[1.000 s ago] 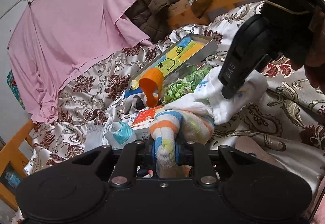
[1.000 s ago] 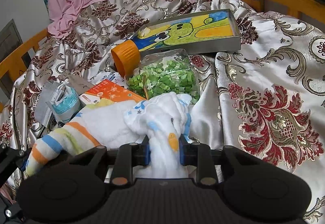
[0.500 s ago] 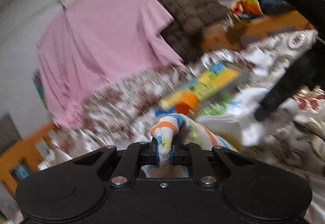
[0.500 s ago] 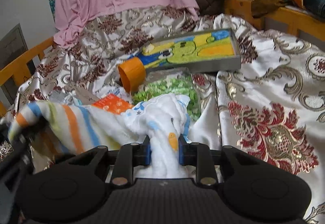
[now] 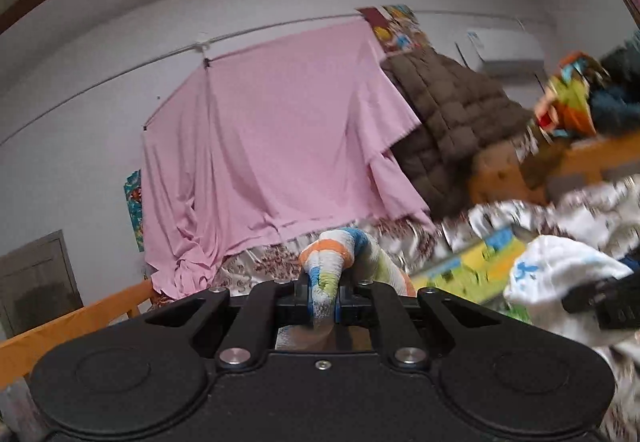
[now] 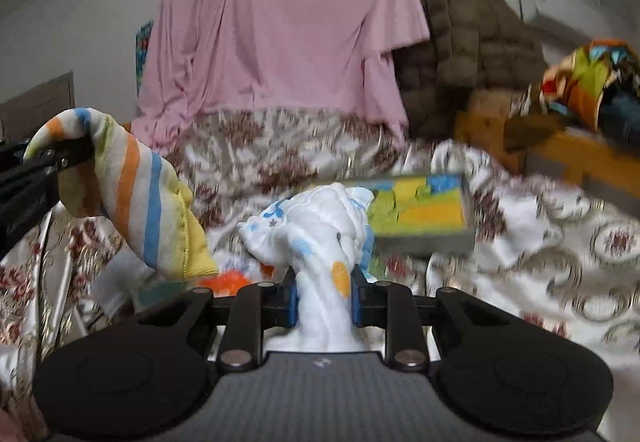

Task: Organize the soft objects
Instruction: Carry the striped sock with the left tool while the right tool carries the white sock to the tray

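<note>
Both cloths (image 6: 132,197) have lifted; tray (image 6: 424,242) contents look blurred.

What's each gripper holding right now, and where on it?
The left gripper pinches the striped cloth at a bunched end. The right gripper pinches the white printed cloth at a gathered fold.

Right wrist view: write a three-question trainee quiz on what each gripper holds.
1. True or false: the right gripper is shut on the white printed cloth.
2. Which gripper holds the orange-, blue- and green-striped cloth? A left, B right.
3. Fill in: the flat grey tray with the yellow and green picture lies on the ____.

Key: 1 true; 2 A, the left gripper; 3 bed.
</note>
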A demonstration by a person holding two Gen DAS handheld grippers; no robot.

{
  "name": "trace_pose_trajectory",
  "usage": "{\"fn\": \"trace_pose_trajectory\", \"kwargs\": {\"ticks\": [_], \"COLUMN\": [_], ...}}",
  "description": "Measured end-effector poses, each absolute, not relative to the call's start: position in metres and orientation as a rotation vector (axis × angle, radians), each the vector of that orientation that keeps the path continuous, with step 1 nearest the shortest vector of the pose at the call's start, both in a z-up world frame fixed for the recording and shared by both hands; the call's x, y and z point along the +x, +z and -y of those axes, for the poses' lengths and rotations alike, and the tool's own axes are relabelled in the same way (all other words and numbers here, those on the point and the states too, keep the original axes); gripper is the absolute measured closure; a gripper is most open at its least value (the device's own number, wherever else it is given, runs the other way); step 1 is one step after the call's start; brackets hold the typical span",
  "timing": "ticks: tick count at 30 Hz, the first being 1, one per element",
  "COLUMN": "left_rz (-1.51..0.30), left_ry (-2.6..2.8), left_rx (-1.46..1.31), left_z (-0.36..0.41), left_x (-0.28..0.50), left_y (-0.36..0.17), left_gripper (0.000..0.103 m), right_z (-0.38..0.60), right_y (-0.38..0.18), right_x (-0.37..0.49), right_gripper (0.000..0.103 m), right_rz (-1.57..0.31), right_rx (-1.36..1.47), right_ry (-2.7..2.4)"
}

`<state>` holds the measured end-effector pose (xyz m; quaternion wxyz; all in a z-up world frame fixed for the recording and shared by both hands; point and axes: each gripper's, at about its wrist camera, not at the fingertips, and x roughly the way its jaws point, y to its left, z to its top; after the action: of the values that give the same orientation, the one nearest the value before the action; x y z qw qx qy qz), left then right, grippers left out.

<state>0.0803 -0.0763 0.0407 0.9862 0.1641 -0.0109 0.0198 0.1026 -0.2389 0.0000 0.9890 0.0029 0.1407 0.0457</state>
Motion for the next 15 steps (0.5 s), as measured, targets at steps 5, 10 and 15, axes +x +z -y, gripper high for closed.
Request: {"fn": "trace_pose_trajectory", "kwargs": {"ticks": [5,10,15], "left_rz": [0.037,0.053,0.053], "left_ry": [0.039,0.017,-0.017], "left_rx": [0.296,0.244,0.226], "left_z": [0.082,0.094,0.119], "left_x": [0.112,0.162,0.222], "left_y": [0.058,0.08,0.092], "left_gripper": [0.094,0.094,0.094], "right_z": [0.257,0.288,0.321], "right_y": [0.01,0.011,-0.004], "right_x": [0.13,0.19,0.25], "right_gripper": [0.076,0.076,0.076], "right_rz": [-0.188,-0.14,-0.156], "right_rx": [0.054,0.118,0.21], "right_ry": [0.072,0.004,-0.054]}}
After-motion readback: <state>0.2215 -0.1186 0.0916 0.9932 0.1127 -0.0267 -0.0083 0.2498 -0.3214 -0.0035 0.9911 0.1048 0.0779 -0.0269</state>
